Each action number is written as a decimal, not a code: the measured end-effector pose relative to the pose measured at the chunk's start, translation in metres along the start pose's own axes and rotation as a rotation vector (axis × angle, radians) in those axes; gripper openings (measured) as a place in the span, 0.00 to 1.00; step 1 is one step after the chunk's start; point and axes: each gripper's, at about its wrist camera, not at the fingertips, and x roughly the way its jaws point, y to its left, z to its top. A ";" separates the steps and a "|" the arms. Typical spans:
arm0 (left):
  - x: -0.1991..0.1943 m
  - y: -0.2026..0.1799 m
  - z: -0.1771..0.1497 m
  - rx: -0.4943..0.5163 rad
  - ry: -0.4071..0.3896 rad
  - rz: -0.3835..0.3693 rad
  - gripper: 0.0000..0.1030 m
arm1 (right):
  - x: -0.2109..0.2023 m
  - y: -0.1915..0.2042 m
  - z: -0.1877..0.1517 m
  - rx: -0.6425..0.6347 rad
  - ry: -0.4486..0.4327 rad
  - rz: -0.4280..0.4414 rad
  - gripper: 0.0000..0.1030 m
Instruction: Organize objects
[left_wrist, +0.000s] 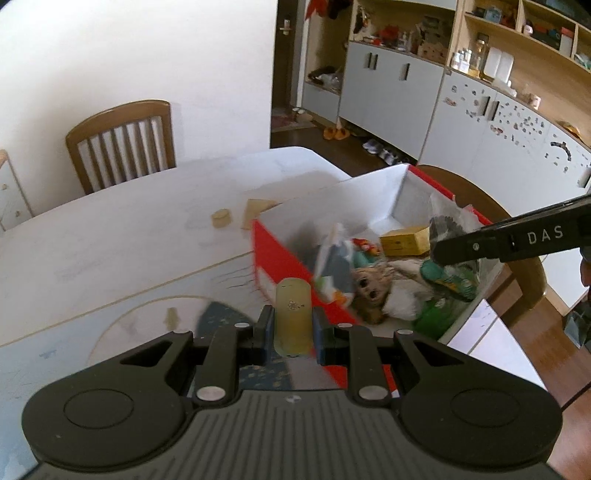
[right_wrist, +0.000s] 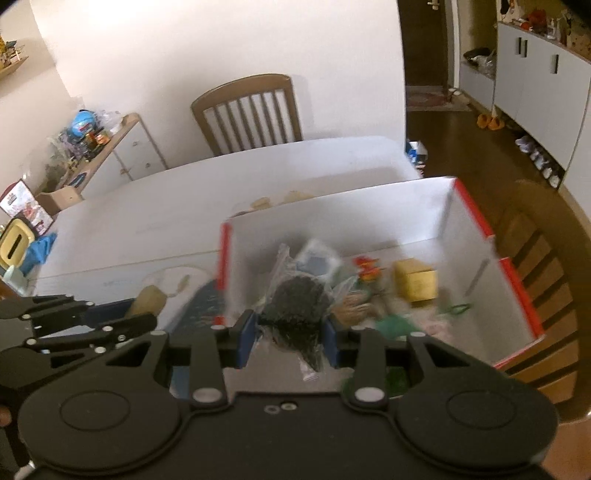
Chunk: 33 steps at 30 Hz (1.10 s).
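My left gripper (left_wrist: 293, 319) is shut on a pale yellow cylinder (left_wrist: 293, 314), held upright between the blue pads just left of the red-and-white box (left_wrist: 332, 199). Over the box's open top, my right gripper (right_wrist: 290, 330) is shut on a clear plastic bag of dark stuff (right_wrist: 299, 306). From the left wrist, the right gripper (left_wrist: 441, 253) comes in from the right with that bag (left_wrist: 448, 221) hanging at its tip. The box (right_wrist: 454, 206) holds a doll (left_wrist: 369, 291), a small yellow carton (right_wrist: 415, 282), green items and other packets. At lower left of the right wrist view, the left gripper (right_wrist: 146, 317) carries the cylinder (right_wrist: 147, 297).
The box stands on a white table (left_wrist: 129, 240). A round wooden disc (left_wrist: 221, 218) and a wooden wedge (left_wrist: 256, 212) lie behind the box. A blue patterned mat (left_wrist: 221, 314) lies under my left gripper. Wooden chairs stand at the far side (right_wrist: 251, 110) and right (right_wrist: 535, 277).
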 end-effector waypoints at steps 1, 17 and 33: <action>0.003 -0.005 0.002 0.000 0.004 0.000 0.20 | -0.001 -0.007 0.001 -0.001 -0.001 -0.005 0.35; 0.058 -0.038 0.036 -0.050 0.041 0.034 0.20 | 0.029 -0.079 0.013 -0.095 0.063 -0.033 0.35; 0.065 0.027 -0.029 -0.197 0.152 0.169 0.46 | 0.057 -0.098 0.004 -0.155 0.109 -0.062 0.37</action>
